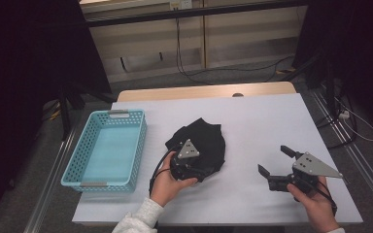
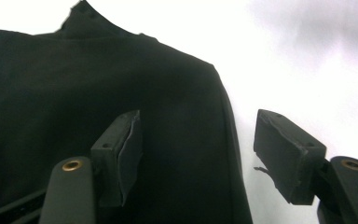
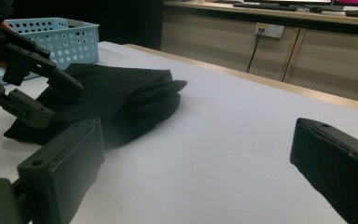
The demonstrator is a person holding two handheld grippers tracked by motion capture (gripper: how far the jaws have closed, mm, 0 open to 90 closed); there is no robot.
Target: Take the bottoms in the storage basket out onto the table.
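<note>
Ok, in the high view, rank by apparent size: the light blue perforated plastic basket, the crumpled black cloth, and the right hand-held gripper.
1. Light blue perforated plastic basket
2. Crumpled black cloth
3. Right hand-held gripper, though nearer the camera

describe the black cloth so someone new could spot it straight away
On the white table, look right of the blue basket, near the middle. The black cloth lies bunched there under the left tool; it is the only soft, dark thing on the table.

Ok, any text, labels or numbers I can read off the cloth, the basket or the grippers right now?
None that can be read.
Black cloth: plain, no label showing.
Blue basket: no print.
Left gripper and right gripper: no markings.
Wall socket: too small to tell.
</note>
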